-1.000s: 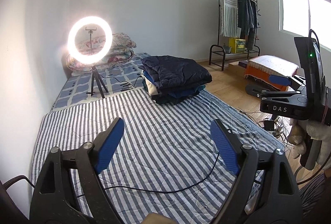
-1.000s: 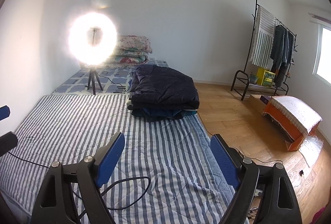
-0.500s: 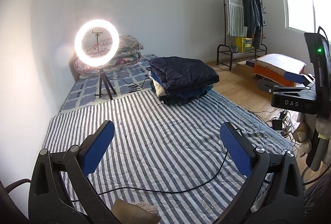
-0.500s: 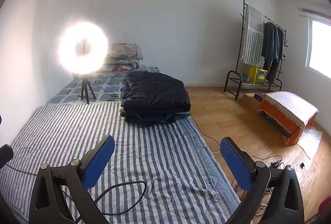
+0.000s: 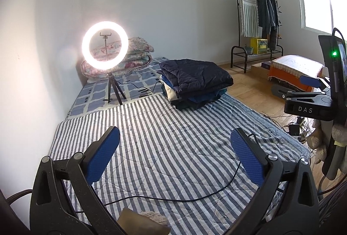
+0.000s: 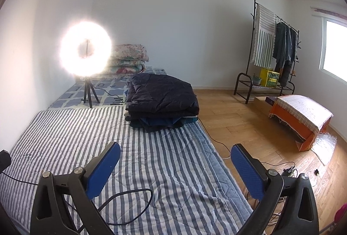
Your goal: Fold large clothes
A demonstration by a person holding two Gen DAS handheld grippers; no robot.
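Observation:
A stack of folded clothes with a dark navy quilted jacket (image 5: pixel 196 77) on top sits at the far end of the striped mattress (image 5: pixel 164 143); it also shows in the right wrist view (image 6: pixel 161 98). My left gripper (image 5: pixel 174 156) is open and empty, held above the near part of the mattress, far from the stack. My right gripper (image 6: pixel 175 166) is open and empty, above the mattress's right edge (image 6: pixel 216 159). The right gripper also shows from the side in the left wrist view (image 5: pixel 310 102).
A lit ring light on a tripod (image 5: pixel 105 48) stands at the back left, with folded floral quilts (image 5: pixel 134 55) behind it. A black cable (image 5: pixel 173 198) lies across the mattress. A clothes rack (image 6: pixel 275 48) and an orange covered box (image 6: pixel 301 115) stand on the wooden floor at right.
Both grippers have opened wider and pulled back a little from the clothes stack. The stack has not moved.

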